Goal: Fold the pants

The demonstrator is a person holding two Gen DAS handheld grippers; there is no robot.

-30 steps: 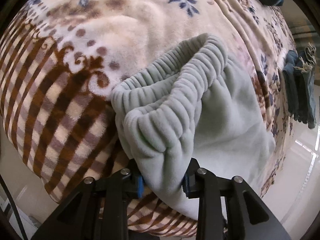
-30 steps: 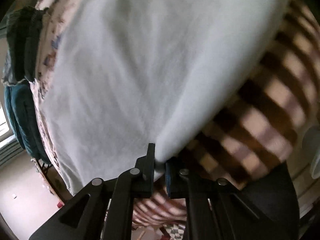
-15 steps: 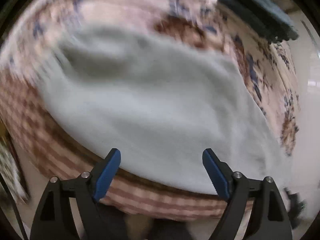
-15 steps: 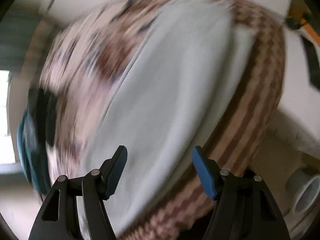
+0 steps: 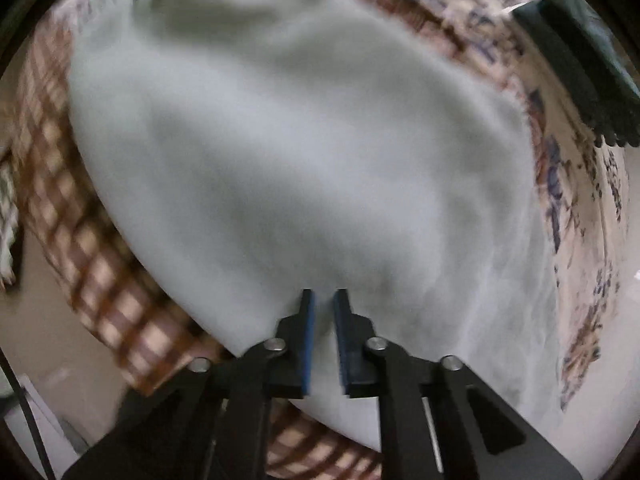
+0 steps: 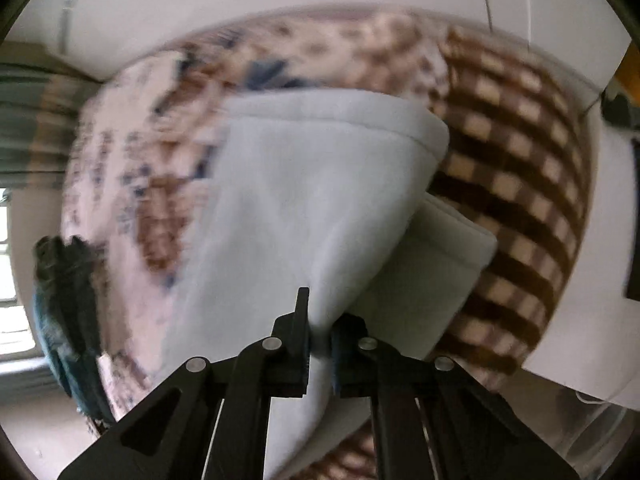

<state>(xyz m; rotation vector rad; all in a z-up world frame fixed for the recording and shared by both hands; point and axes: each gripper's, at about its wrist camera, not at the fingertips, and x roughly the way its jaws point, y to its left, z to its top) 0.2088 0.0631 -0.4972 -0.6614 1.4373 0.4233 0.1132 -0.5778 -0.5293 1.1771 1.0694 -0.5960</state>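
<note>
Where right gripper (image 6: 319,330) pinches: pants (image 6: 320,208).

A: Pants (image 5: 304,168): pale fleece cloth, matt, soft nap. Hem stitched, seen in right view (image 6: 332,200).

B: Blanket (image 5: 100,292): plush cloth, printed checks and flowers, matt.

A: Left gripper (image 5: 322,332): matt black plastic, blue pads (image 5: 308,344), shiny metal pins.

B: Right gripper (image 6: 319,336) same. Dark cloth (image 5: 580,68), ribbed look.

A bed covered by a plush floral and brown-checked blanket (image 5: 100,280) carries pale grey-green fleece pants (image 5: 300,160) and a dark teal folded cloth (image 5: 580,72) at its far edge.
</note>
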